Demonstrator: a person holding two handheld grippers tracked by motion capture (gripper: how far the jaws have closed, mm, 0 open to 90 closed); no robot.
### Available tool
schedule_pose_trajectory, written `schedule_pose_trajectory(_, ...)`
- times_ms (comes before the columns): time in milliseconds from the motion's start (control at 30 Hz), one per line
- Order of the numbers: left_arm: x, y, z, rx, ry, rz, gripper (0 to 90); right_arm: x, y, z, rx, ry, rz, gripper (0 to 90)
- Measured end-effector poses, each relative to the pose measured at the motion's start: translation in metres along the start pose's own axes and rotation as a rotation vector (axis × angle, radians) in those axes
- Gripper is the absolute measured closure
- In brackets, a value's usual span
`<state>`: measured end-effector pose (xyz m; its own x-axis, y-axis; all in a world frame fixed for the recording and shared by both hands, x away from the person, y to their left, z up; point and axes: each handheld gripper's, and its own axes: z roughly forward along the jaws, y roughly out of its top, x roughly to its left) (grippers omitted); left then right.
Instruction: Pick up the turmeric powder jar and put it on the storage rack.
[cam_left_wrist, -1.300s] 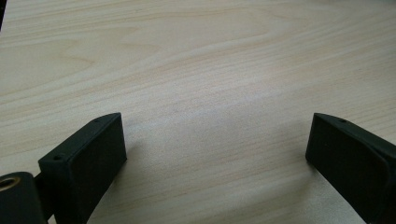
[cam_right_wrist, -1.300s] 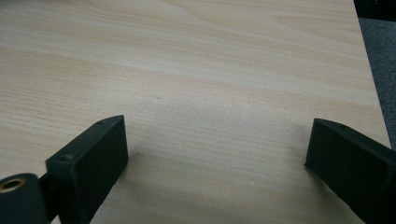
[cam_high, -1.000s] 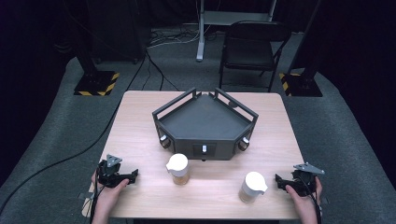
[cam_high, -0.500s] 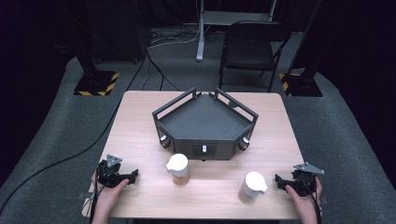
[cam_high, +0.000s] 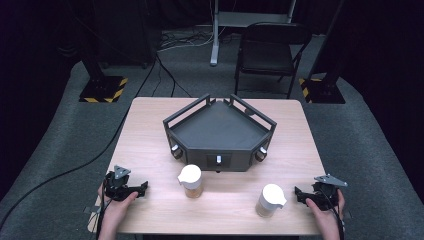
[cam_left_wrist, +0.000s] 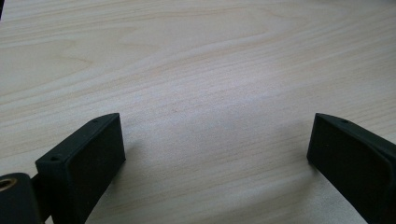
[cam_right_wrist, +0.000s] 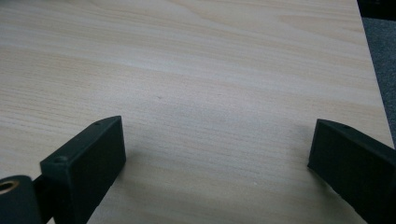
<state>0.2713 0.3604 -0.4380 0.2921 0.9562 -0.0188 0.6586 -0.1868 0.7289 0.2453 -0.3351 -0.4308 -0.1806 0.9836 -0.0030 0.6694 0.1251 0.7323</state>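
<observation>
Fingers (cam_left_wrist: 79, 163) of both grippers spread wide, grasping nothing, two white-lidded jars (cam_high: 190, 180) between them.

One overhead camera, two low ones

High view looks forward, down on the pale wooden table (cam_high: 220, 210); both gripper views skim its boards (very close).

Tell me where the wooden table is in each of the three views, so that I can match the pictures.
High view: the table is in the middle, under the dark tray.
Left gripper view: its pale wood runs across the picture, behind the open left gripper.
Right gripper view: it lies behind the open right gripper, and its edge meets the grey carpet at the far right.
Shared landmark: the pale wood grain.
</observation>
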Motion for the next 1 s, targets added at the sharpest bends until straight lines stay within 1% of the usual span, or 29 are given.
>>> schedule_pose_trajectory(633,0.001,0.000,0.000,-0.001,-0.004,-0.001,4.2,0.000,0.000,0.000,0.001,0.001,0.000,2.5)
schedule_pose_trajectory(867,0.011,-0.003,-0.003,-0.020,-0.044,-0.046,5.6,0.000,0.000,0.000,0.001,0.001,0.000,2.5)
schedule_pose_trajectory(1000,0.012,-0.003,-0.005,-0.035,-0.051,-0.050,5.8,0.000,0.000,0.000,0.001,0.001,0.000,2.4)
